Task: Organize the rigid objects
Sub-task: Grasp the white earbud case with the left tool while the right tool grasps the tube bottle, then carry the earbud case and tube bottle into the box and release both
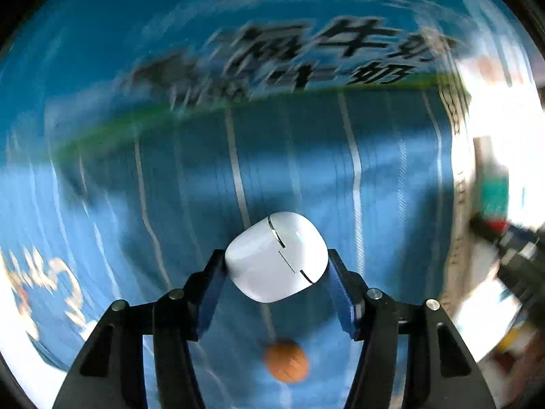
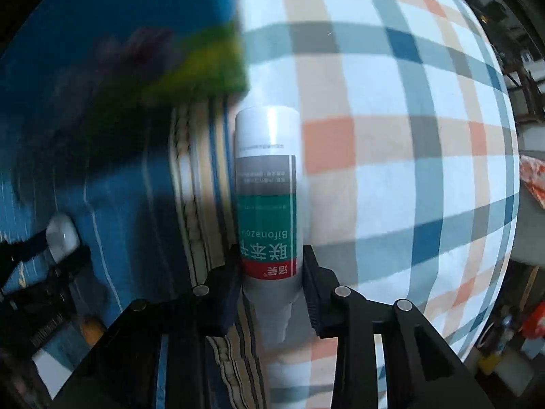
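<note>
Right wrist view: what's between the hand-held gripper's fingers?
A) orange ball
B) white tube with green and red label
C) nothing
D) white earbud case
B: the right hand-held gripper is closed on the white tube with green and red label, its pads pressing both sides near the crimped end, over the plaid cloth.

Left gripper (image 1: 276,266): black plastic frame w/ angular arms, cut-out slots in lower corners of frame, four round silver screw heads across the links; blue ribbed fingers (image 1: 342,294) inside. Right gripper (image 2: 270,284): same black frame, four silver screws, darker blue fingers (image 2: 229,298), right one w/ fine ridges. No sleeve or hand visible.
</note>
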`<state>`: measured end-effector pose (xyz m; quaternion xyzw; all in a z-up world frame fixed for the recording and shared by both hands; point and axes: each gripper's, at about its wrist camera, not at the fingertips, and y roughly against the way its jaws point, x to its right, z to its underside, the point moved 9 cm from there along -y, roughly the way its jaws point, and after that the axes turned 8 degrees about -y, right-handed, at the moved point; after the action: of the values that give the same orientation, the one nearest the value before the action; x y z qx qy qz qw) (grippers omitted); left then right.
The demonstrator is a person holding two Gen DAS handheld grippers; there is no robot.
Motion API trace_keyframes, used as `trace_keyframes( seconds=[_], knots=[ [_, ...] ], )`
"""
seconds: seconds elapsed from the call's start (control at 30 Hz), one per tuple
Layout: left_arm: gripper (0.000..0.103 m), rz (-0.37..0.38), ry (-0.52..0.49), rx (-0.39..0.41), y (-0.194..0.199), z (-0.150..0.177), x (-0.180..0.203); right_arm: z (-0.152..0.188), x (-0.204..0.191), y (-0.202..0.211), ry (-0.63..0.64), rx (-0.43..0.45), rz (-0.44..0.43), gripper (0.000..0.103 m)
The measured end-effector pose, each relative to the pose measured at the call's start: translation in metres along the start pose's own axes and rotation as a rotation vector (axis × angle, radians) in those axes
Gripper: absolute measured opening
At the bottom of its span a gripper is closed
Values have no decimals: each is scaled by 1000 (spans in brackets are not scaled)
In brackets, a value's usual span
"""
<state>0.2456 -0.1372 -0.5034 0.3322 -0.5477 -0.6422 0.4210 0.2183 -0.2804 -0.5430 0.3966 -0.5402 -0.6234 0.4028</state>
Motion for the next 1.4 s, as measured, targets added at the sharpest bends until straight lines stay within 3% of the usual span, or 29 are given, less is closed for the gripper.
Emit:
trace_keyframes(
  seconds=[0.07,0.13,0.27,0.37,0.47,0.53,0.67,0.7,0.73,0.77,0.97,1.1,1.4],
  knots=[
    [55,108,117,-57,-5,14,-3,16,-4,-2,38,-26,0,35],
    [56,173,182,-62,-9,22,-5,37,-9,-6,77,-56,-5,35],
    [56,255,236,-67,-18,33,-8,59,-13,-10,99,-73,-23,36],
    [59,275,228,-56,-19,35,-10,61,-8,-10,62,-73,-52,38],
    [61,215,138,-57,-15,35,-10,60,-8,-9,30,-96,-97,48],
    [67,140,64,-33,-11,32,-4,56,-6,-8,32,-98,-93,49],
    [68,-15,-91,-35,-20,27,14,43,-8,-7,41,-93,-70,49],
    [63,-50,-110,-25,-23,27,17,42,-9,-7,44,-85,-62,49],
    [51,-62,-119,4,-23,26,21,38,-9,-8,47,-82,-55,49],
    [51,-74,-119,14,-24,26,24,34,-13,-7,49,-79,-42,49],
    [51,-74,-82,46,-26,29,38,21,-26,-3,62,-37,22,36],
    [51,-88,-61,83,-23,38,29,17,-39,3,80,-14,29,35],
    [51,-71,-58,180,32,66,28,66,-53,12,90,14,-34,34]
  ],
)
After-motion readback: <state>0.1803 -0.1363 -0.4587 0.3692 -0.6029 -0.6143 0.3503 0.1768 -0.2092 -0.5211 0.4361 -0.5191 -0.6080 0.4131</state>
